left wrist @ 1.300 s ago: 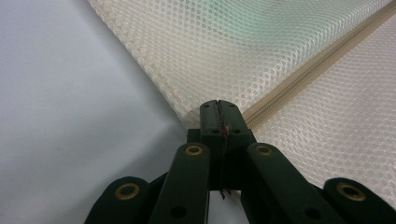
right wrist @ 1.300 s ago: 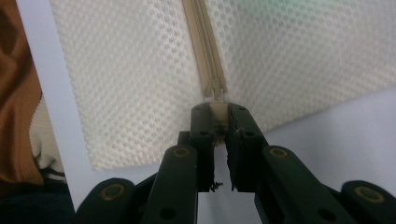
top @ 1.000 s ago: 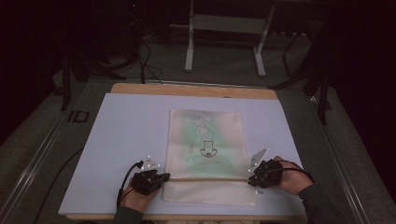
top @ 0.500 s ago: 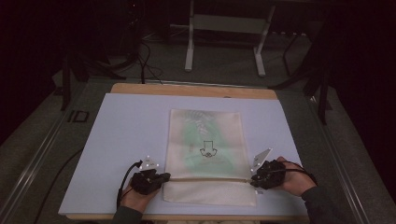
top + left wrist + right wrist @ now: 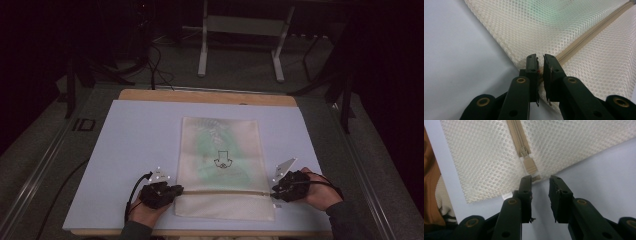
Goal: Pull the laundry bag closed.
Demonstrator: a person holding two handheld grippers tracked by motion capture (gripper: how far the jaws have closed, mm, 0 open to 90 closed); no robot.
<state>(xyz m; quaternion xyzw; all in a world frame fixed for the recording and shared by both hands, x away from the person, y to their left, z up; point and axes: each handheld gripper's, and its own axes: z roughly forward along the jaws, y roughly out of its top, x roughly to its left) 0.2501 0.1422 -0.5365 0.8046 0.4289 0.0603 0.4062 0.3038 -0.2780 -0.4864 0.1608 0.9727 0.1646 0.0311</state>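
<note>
A release is in hand: the jaws of both tools have just been opening, and neither pair presses on anything now. The flat, cream-white mesh laundry bag [image 5: 220, 167] with a green garment faintly visible inside lies on the pale blue bench [image 5: 130, 150], nearer the person's edge than the far edge and about midway between the side edges.

The left tool [image 5: 176, 189] is seen at the bag's left edge, where the beige zipper [image 5: 225, 192] ends – in the left gripper view its jaws stand slightly apart, with the zipper's end [image 5: 571, 51] and the mesh border just ahead of the tips. The right tool [image 5: 274, 190] sits at the bag's right edge; its jaws are parted more widely, and the beige zipper pull [image 5: 530, 166] lies just beyond the left jaw's tip, not gripped.

The zipper appears to be run fully across – the bag is judged closed. Next, a clean withdrawal of both tools is called for, without the mesh being snagged or the bag dragged toward the bench's near edge.
</note>
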